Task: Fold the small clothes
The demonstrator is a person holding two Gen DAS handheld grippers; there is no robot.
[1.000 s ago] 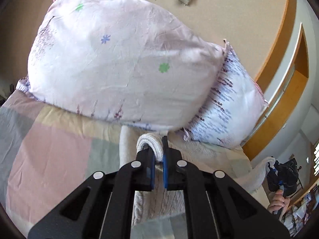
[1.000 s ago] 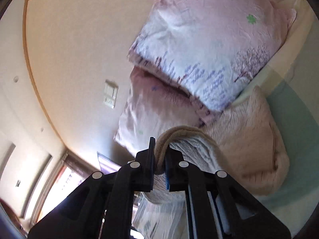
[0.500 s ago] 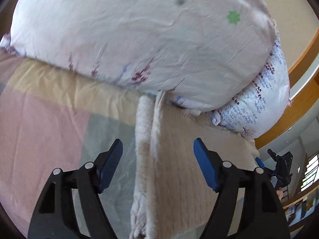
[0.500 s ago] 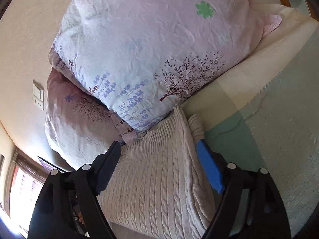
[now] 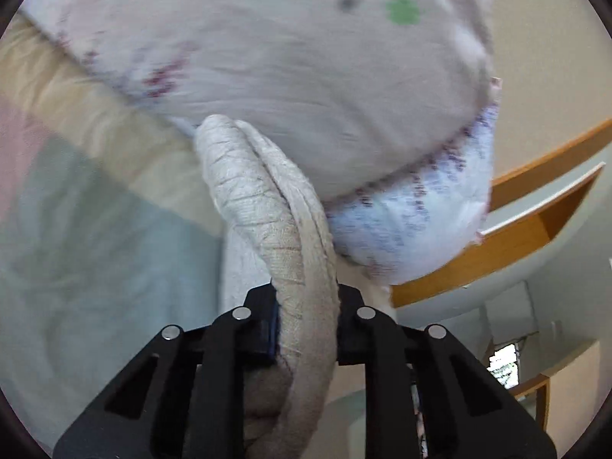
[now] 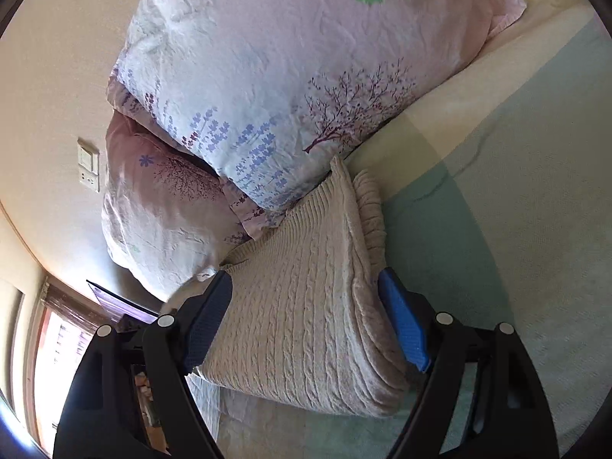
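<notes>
Two floral pillows are stacked against the wall. The top pillow (image 6: 290, 88) is pale with lavender sprigs, a little purple tree and a green clover print. The pinker pillow (image 6: 160, 210) sits under it, half hidden. Bed's got a blanket (image 6: 497, 199) in big mint and cream blocks. There's a wall switch plate (image 6: 88, 168), plus an orange wood shelf (image 5: 535, 225).

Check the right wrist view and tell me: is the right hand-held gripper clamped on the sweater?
No, the right hand-held gripper stands wide open, its blue pads either side of the folded cable-knit sweater without pinching it.
</notes>
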